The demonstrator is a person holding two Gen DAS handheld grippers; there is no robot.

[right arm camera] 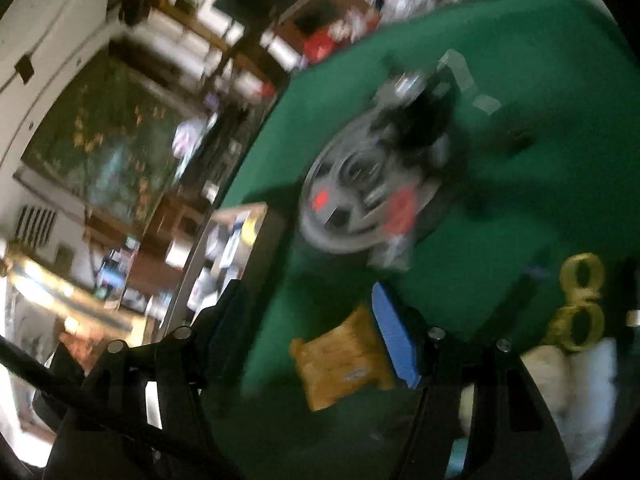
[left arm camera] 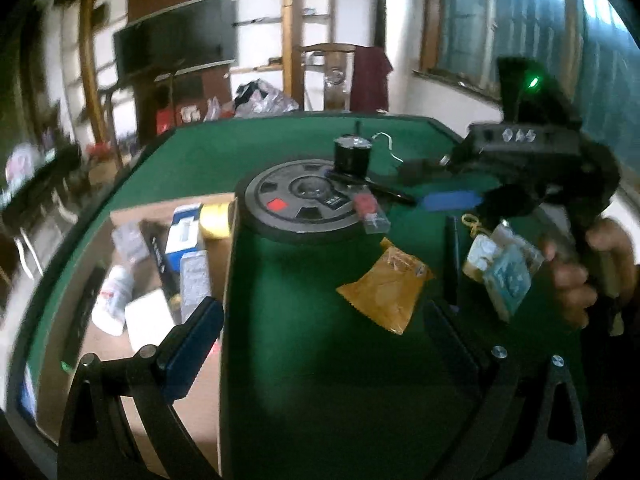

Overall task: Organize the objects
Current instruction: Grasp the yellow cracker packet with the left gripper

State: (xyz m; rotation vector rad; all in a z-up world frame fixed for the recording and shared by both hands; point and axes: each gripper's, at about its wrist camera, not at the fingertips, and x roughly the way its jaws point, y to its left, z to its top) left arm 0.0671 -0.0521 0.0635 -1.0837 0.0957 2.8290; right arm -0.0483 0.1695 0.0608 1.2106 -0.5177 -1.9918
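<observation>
— Where's the yellow snack packet (left arm camera: 386,290)?
— Flat on the green felt table (left arm camera: 304,380), just in front of the round grey disc (left arm camera: 308,202), between the left gripper (left arm camera: 320,340)'s spread, empty fingers.
— And the right gripper (right arm camera: 316,344)?
— Blurred, but its fingers look parted, the blue pad (right arm camera: 394,336) beside the packet, holding nothing.
</observation>
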